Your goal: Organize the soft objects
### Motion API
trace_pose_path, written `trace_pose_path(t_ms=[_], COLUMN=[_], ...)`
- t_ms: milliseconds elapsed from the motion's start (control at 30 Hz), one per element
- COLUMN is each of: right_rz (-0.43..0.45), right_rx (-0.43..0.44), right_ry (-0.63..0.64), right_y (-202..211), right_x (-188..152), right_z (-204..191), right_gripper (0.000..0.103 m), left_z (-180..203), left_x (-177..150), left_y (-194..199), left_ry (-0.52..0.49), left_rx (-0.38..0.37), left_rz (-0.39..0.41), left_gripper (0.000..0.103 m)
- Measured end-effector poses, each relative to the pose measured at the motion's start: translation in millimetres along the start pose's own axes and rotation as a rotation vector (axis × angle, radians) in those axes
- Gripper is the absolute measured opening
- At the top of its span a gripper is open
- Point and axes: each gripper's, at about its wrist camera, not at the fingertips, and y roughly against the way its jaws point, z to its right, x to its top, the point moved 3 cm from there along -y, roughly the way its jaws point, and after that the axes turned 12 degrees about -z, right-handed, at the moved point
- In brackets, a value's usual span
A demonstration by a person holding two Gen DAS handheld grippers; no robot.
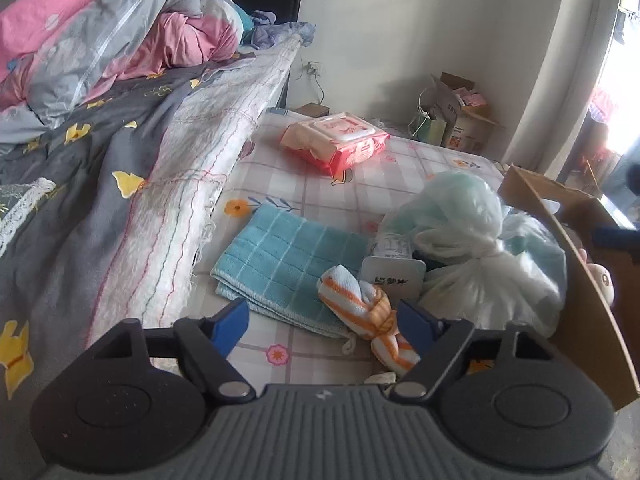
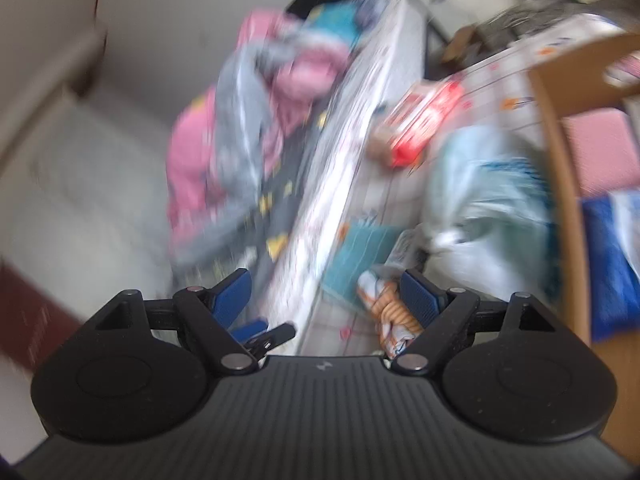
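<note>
At ten o'clock in my left wrist view lies the biggest thing, a rumpled pink and grey quilt (image 1: 100,28) heaped on a dark grey bedsheet with yellow shapes (image 1: 80,152). Beside it at the centre spreads the checked floral mat (image 1: 280,184) that carries the rest. At three o'clock stands an open brown cardboard box (image 1: 576,280), and just left of its wall sits a knotted translucent plastic bag of pale green stuff (image 1: 480,240). At twelve o'clock lies a red and pink wet-wipe pack (image 1: 334,142); its print is too small for me to read. Near the centre lies a folded teal checked towel (image 1: 288,260), and touching its five o'clock corner is an orange-and-white striped cloth tied in a knot (image 1: 368,312). A small white card with dark characters (image 1: 394,276) sits just beyond the cloth; I cannot make out the writing.

My left gripper (image 1: 324,320) has its jaws spread wide and grips nothing; the striped cloth lies between them, close against the right blue pad.

My right wrist view is badly smeared. My right gripper (image 2: 326,296) is also spread wide and bare, with the same striped cloth (image 2: 390,304) just inside its right pad; I cannot tell if they touch.
</note>
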Motion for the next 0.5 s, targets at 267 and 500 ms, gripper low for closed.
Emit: trace_pose_path(t_ms=[267,500], right_rz=[-0.226,-0.454], right_rx=[-0.128,-0.188], right_ry=[0.245,0.368], right_y=[-98.1,-211.5], right_x=[76.4,127.9], right_z=[-31.2,-12.9], right_gripper=[0.081,0.071], left_z=[-5.6,-24.1], left_x=[1.6,10.0], left_y=[-46.0,-85.9], left_ry=[0.036,0.147], left_rx=[0.058,0.052], left_rz=[-0.059,-0.146], left_gripper=[0.054,0.043])
